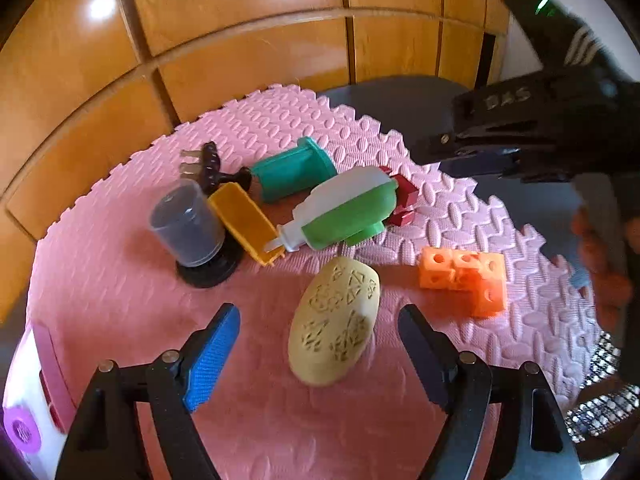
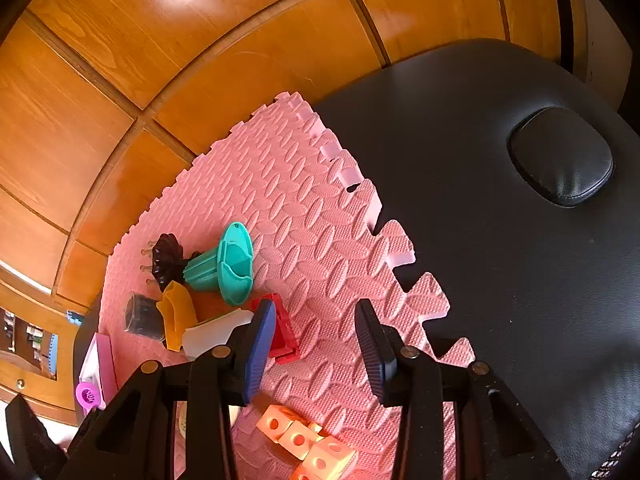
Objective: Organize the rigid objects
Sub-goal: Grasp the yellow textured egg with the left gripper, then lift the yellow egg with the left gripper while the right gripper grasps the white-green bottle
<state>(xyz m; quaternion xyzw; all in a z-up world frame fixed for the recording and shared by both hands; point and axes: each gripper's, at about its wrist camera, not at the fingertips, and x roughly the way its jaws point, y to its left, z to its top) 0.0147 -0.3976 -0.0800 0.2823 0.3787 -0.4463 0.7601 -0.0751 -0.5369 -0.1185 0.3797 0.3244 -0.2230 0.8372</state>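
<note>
A tan egg-shaped piece (image 1: 336,324) with carved patterns lies on the pink foam mat (image 1: 120,280). My left gripper (image 1: 320,314) straddles it, open, and neither pad touches it. An orange block of joined cubes (image 1: 464,280) sits to its right. Beyond are a green-and-white object (image 1: 348,208), a teal cylinder (image 1: 292,170), a yellow tray (image 1: 244,222), a clear cup (image 1: 188,224) on a black disc, and a red piece (image 1: 404,196). My right gripper (image 2: 316,308) hovers open over bare mat, with the red piece (image 2: 284,332) by its left pad and the orange block (image 2: 308,440) below.
A black padded surface (image 2: 520,240) lies under and right of the mat. Wooden panels (image 1: 240,40) rise behind it. A pink-and-white box (image 1: 48,360) with a purple cap (image 1: 22,428) stands at the left edge. A hand (image 1: 600,264) holds the right gripper (image 1: 476,160).
</note>
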